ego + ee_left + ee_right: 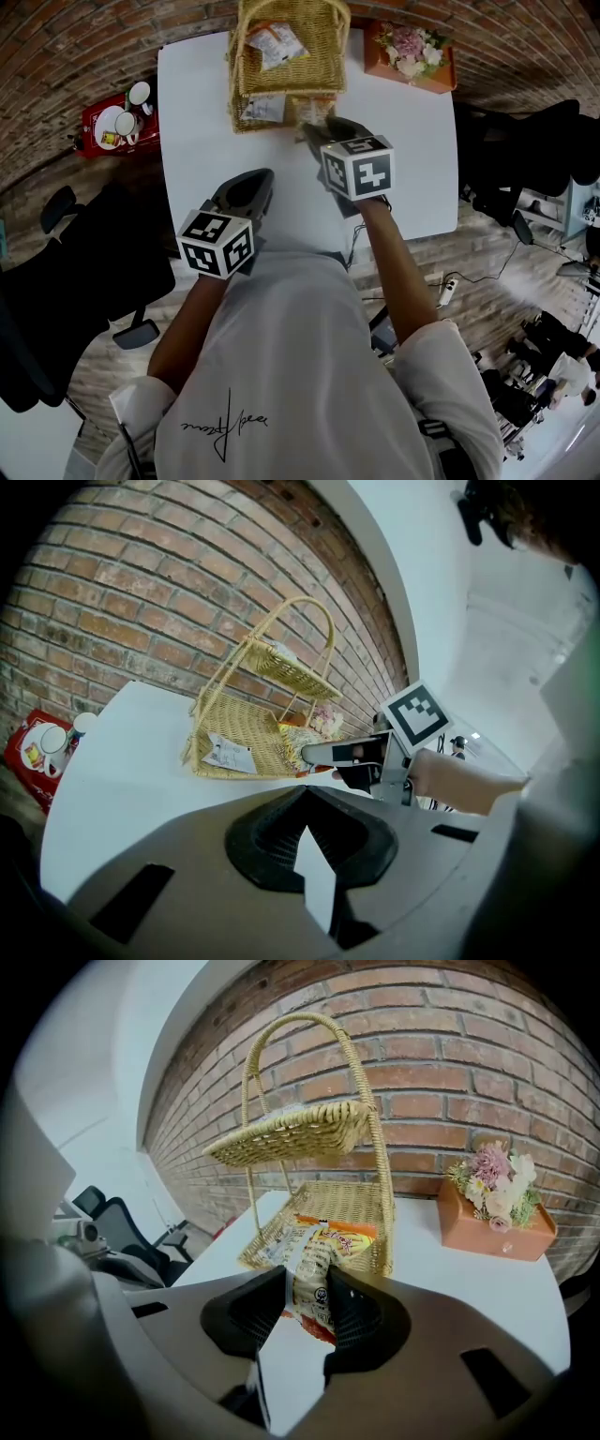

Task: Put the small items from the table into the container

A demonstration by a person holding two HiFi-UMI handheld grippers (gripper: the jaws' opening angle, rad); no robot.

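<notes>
Head view: a wicker basket [323,37] stands at the far edge of the white worktop [206,112]. The right gripper [314,131] sits just before its lower tier. The left gripper [251,187] hangs nearer, to the left.

Left gripper view: jaws together, nothing held.

Right gripper view: jaws clamped on a snack packet [323,1258] at the lower tier's near rim.

1. Head view: overhead, steeply down; wicker basket [323,56] at desk's [206,112] far edge.
2. Left gripper view: low, well back, facing basket.
3. Right gripper view: close before basket. All share it.
</notes>
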